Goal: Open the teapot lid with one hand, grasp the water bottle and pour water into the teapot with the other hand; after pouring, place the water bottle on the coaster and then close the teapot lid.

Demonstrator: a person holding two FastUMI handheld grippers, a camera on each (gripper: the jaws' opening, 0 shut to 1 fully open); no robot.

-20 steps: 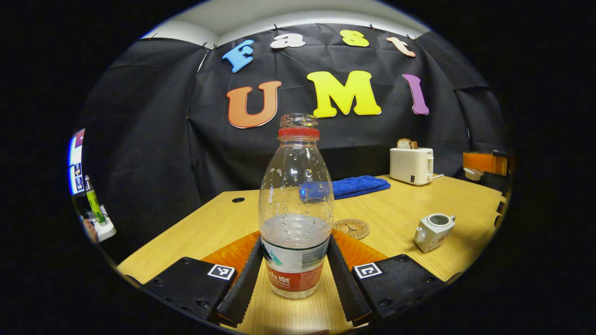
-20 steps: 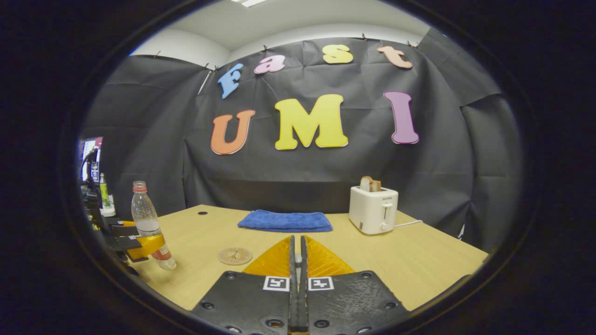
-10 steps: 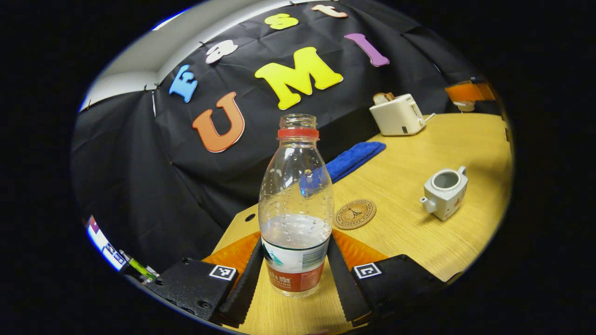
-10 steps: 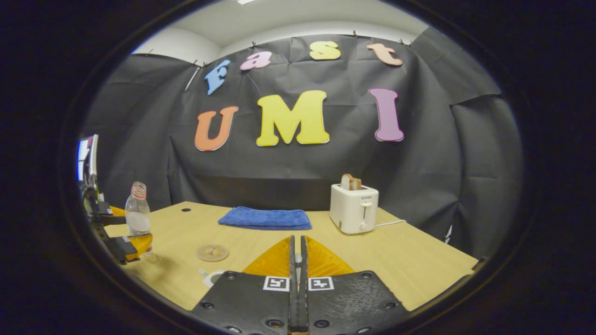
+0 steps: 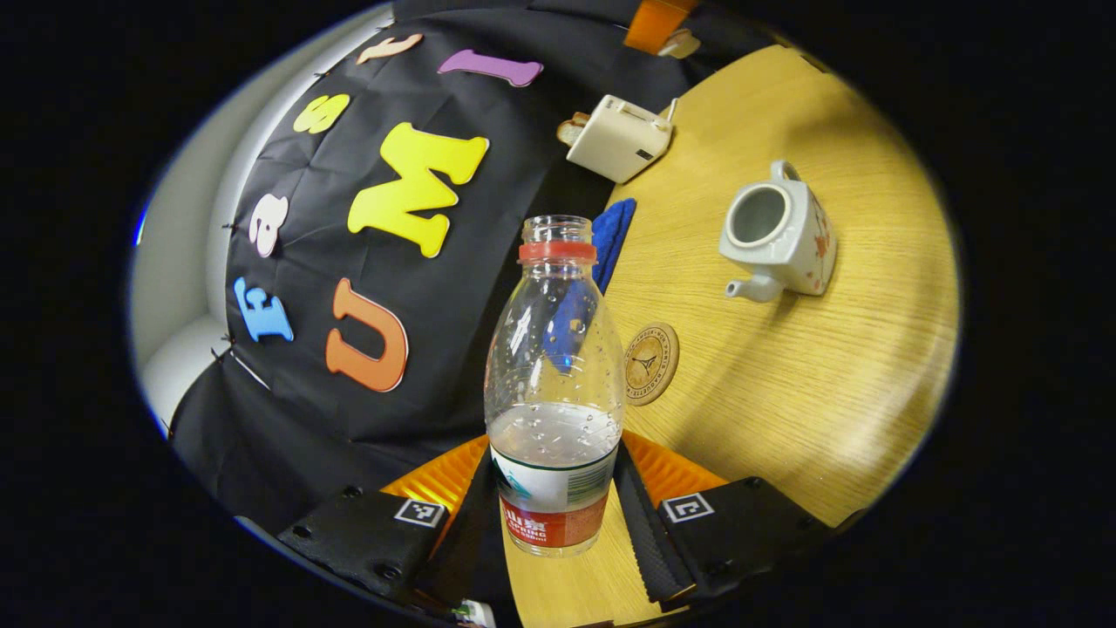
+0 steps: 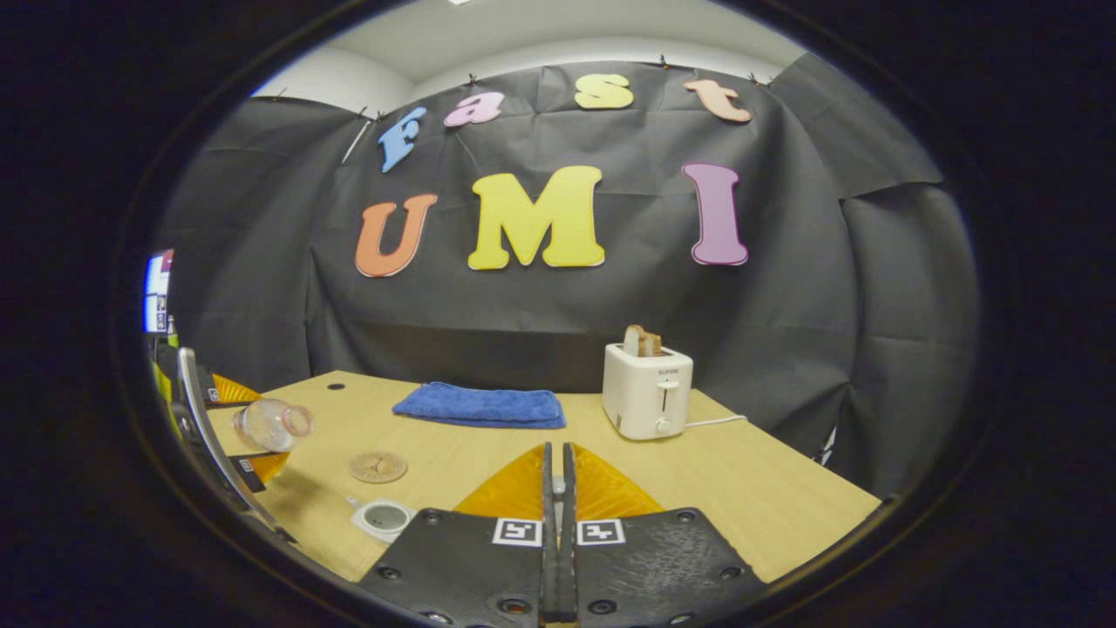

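My left gripper is shut on a clear water bottle with no cap, a red neck ring and water in its lower part. In the right gripper view the bottle is tipped nearly flat above the table, its mouth facing the white teapot. The teapot stands open on the wooden table, spout towards the round cork coaster. My right gripper is shut, held above the table to the teapot's right. The white lid sits in its fingers in the left gripper view.
A folded blue towel lies at the back of the table. To its right stands a white toaster with bread in it. The coaster lies between the bottle and the teapot.
My left gripper has lifted the bottle and rolled it from upright to nearly flat, moving closer to the teapot. The right gripper has drifted a little and stays shut.
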